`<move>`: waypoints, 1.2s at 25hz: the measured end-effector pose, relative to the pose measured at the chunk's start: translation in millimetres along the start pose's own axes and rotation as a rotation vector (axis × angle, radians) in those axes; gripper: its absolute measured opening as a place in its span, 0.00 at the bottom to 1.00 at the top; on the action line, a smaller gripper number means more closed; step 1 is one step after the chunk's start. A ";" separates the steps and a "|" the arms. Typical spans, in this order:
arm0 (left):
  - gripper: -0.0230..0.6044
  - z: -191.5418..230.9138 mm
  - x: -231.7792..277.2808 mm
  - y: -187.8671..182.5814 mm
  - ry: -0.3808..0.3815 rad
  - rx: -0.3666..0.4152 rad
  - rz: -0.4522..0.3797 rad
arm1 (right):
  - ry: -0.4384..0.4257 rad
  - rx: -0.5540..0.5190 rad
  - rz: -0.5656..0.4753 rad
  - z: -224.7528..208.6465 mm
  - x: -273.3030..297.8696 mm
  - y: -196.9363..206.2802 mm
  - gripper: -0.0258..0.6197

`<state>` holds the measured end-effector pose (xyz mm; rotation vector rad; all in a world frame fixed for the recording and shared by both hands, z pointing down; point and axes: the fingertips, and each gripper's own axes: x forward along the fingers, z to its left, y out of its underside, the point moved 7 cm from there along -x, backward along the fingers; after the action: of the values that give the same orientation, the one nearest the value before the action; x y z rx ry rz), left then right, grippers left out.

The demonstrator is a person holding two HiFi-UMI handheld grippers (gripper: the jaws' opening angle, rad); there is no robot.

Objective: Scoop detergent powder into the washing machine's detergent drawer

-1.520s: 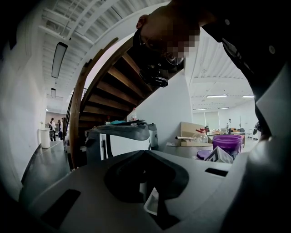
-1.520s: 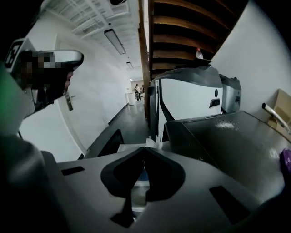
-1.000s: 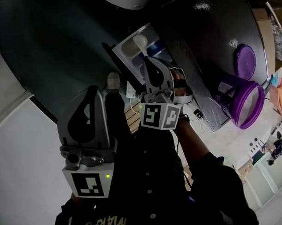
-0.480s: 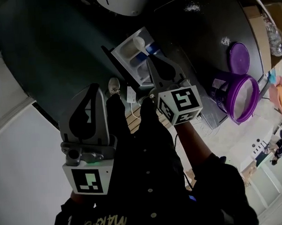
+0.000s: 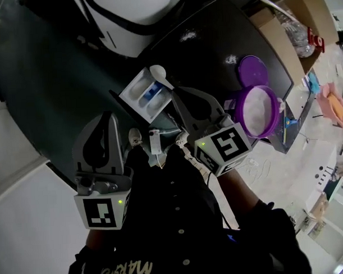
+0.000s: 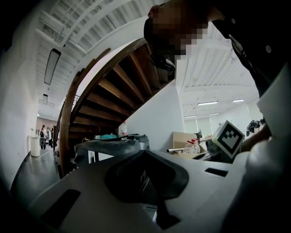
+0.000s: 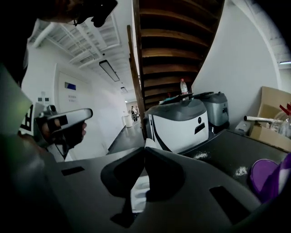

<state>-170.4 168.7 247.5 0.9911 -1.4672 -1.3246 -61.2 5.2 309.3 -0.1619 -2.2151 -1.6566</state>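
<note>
Fingers on my left gripper (image 5: 108, 115) are pressed together with nothing between them. It hangs at the left, close above my dark shirt (image 5: 180, 217) and well apart from the machine.

Just to its right and farther off, the detergent drawer (image 5: 137, 94) stands pulled out from the front of the washing machine (image 5: 213, 53). The drawer is white, with a blue compartment among its sections.

My right gripper (image 5: 174, 92) is clenched on the handle of the white scoop (image 5: 157, 72). Its tips point toward the far left, and the scoop's bowl sits at the drawer's far right edge. I cannot tell whether the bowl carries powder.

Beyond the drawer, at the far side, stands a white and grey machine (image 5: 133, 17).

On the washing machine's dark top lie two small patches of spilled powder (image 5: 187, 35), one far and one nearer the right. Beside the nearer patch a purple lid (image 5: 253, 69) lies flat. Just near of it stands the open purple tub (image 5: 238, 113), with white powder inside. At the far right is a cardboard box (image 5: 285, 28).
</note>
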 end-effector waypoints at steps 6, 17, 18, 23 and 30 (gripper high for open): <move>0.06 -32.5 27.6 -45.5 0.101 0.057 -0.159 | 0.110 0.012 -0.084 -36.0 -87.7 -46.0 0.09; 0.06 -91.0 56.3 -66.8 0.265 0.083 -0.222 | 0.427 0.052 0.055 -115.4 -259.7 -3.7 0.09; 0.06 -96.4 58.2 -67.8 0.279 0.085 -0.225 | 0.439 0.061 0.069 -115.8 -265.9 2.0 0.09; 0.06 -116.9 64.8 -72.6 0.318 0.095 -0.241 | 0.462 0.078 0.181 -115.9 -282.7 27.9 0.09; 0.06 -127.8 65.5 -67.6 0.332 0.104 -0.215 | 0.467 -0.018 0.397 -118.2 -278.9 31.4 0.09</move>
<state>-66.1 63.7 190.1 1.3957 -1.2110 -1.1706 232.8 -61.6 266.6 -0.1835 -1.6911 -1.3336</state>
